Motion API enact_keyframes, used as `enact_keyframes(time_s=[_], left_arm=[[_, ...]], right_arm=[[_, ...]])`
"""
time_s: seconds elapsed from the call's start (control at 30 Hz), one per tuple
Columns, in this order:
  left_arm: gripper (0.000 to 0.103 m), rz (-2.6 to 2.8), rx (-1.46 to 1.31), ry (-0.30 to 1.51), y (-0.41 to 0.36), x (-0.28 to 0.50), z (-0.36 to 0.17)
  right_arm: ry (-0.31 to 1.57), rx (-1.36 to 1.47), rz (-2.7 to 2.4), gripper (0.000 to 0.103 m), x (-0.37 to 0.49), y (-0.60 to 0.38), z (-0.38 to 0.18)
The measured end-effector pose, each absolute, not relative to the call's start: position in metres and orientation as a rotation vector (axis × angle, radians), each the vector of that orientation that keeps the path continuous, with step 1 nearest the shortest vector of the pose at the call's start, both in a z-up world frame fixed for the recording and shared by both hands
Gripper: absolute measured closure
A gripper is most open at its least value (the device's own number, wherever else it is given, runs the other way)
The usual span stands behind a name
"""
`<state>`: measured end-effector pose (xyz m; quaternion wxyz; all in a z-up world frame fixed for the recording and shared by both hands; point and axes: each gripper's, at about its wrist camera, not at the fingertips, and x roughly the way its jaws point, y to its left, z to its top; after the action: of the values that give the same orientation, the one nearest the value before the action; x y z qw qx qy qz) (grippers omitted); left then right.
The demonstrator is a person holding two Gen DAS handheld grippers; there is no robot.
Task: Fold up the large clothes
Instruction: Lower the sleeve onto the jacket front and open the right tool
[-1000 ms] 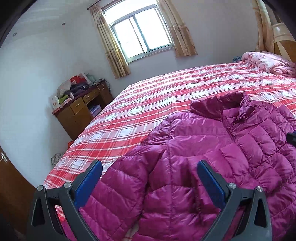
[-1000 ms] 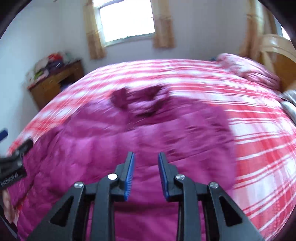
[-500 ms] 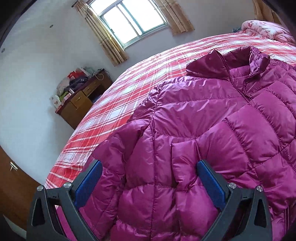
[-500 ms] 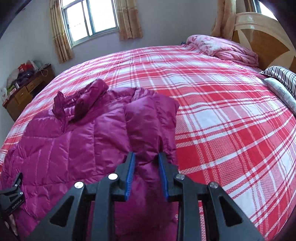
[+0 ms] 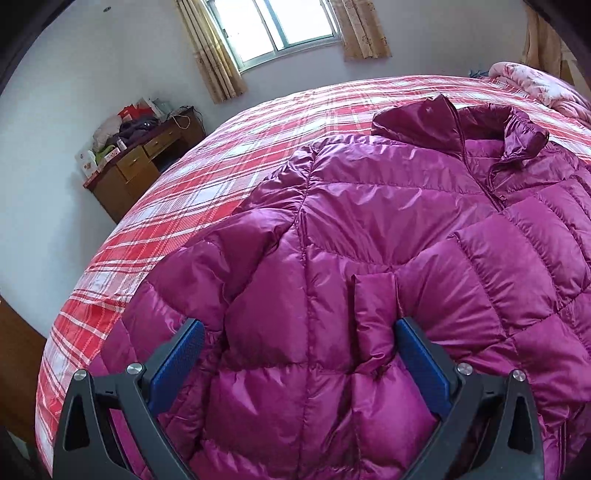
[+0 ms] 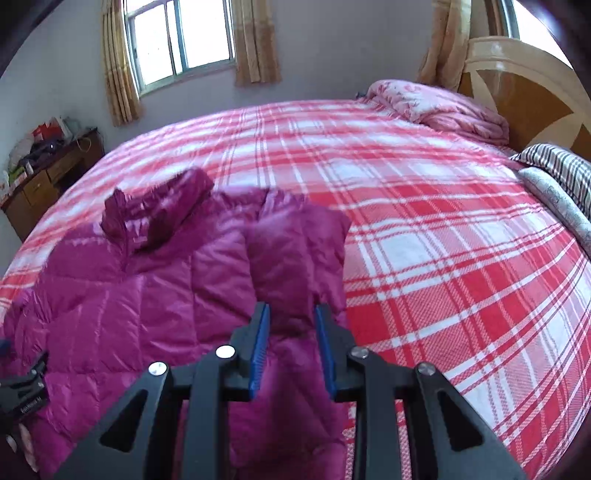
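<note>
A magenta quilted puffer jacket [image 5: 369, 229] lies front up on the red-and-white plaid bed [image 5: 229, 162], collar toward the window. My left gripper [image 5: 299, 350] is open, low over the jacket's left sleeve and side panel, jaws wide apart with fabric between them. In the right wrist view the jacket [image 6: 129, 295] shows with its right sleeve [image 6: 295, 254] folded over the body. My right gripper [image 6: 291, 339] is shut on that sleeve. The left gripper's body shows at the left edge [image 6: 22, 391].
A wooden desk [image 5: 144, 166] with clutter stands left of the bed, under a curtained window [image 5: 288, 26]. A pink quilt [image 6: 436, 107] and striped pillows [image 6: 557, 173] lie by the wooden headboard [image 6: 524, 92]. Bare plaid bed [image 6: 443, 240] stretches right of the jacket.
My left gripper moved down and forward over the jacket's left side, still open. My right gripper carried the right sleeve inward over the jacket body and still grips it.
</note>
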<state>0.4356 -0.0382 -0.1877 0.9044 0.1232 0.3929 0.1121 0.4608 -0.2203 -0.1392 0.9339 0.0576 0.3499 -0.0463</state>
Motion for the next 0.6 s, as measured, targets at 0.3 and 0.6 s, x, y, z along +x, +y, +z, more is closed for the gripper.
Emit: enact_keyframes(time_s=[0.3,0.6], left_arm=[[0.001,0.229,0.24,0.808,-0.036,0.434,-0.188],[0.001,0.22,0.219,0.811,-0.032,0.432,-0.188]], right_arm=[[0.879,0.097,-0.075,0.074,0.506,-0.215,-0.185],[0.807,0.11,-0.021,0.04,0.452,-0.197,-0.131]])
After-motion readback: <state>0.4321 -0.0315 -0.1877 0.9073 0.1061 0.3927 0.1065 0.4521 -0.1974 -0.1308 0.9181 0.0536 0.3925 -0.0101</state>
